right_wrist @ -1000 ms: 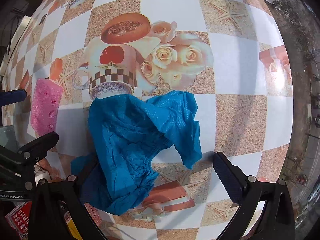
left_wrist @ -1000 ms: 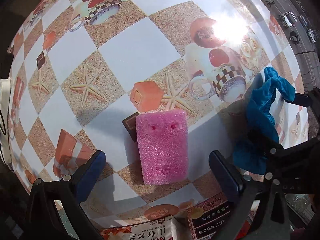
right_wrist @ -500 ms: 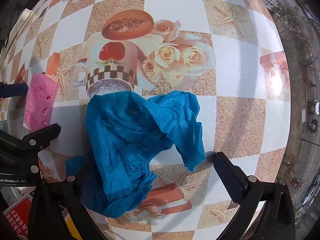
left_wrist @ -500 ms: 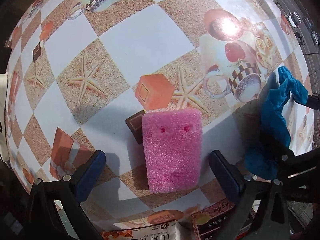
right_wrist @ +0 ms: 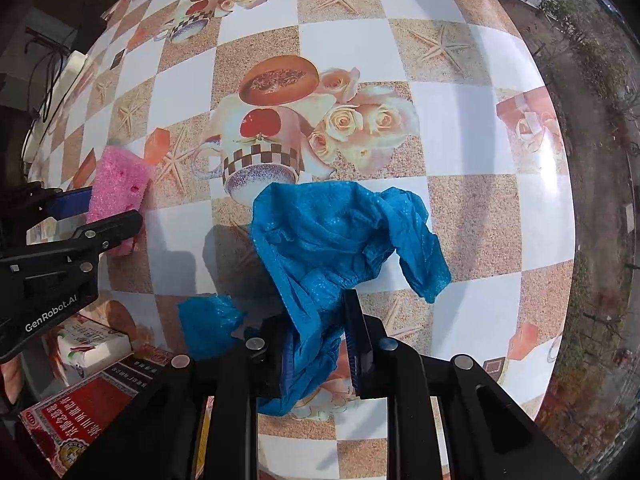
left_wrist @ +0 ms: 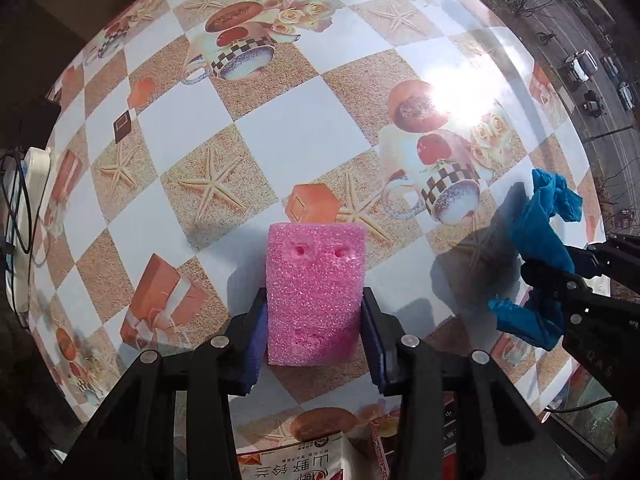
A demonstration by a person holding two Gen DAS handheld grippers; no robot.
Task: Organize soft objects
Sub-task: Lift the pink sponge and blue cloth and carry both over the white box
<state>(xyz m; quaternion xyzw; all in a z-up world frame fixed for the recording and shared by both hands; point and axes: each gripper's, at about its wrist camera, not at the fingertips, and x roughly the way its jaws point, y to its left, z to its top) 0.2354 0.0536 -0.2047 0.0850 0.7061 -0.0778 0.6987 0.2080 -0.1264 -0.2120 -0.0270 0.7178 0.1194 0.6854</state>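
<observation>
A pink foam sponge [left_wrist: 316, 292] with two small holes is clamped between the blue pads of my left gripper [left_wrist: 316, 344], lifted off the patterned table. It also shows at the left of the right wrist view [right_wrist: 118, 196]. My right gripper [right_wrist: 320, 344] is shut on a crumpled blue cloth [right_wrist: 332, 240], which hangs loose above the table. In the left wrist view the blue cloth [left_wrist: 536, 240] hangs at the far right in the right gripper.
The table [left_wrist: 192, 132] has a checked cover printed with cups, starfish and gift boxes. Packaged goods with Chinese print [right_wrist: 72, 416] lie near the front edge, and show in the left wrist view [left_wrist: 292, 460]. A white power strip [left_wrist: 24, 184] lies at the left edge.
Both grippers have closed: the left on the pink sponge, the right on the blue cloth. Both objects have been lifted, and more of the table shows.
</observation>
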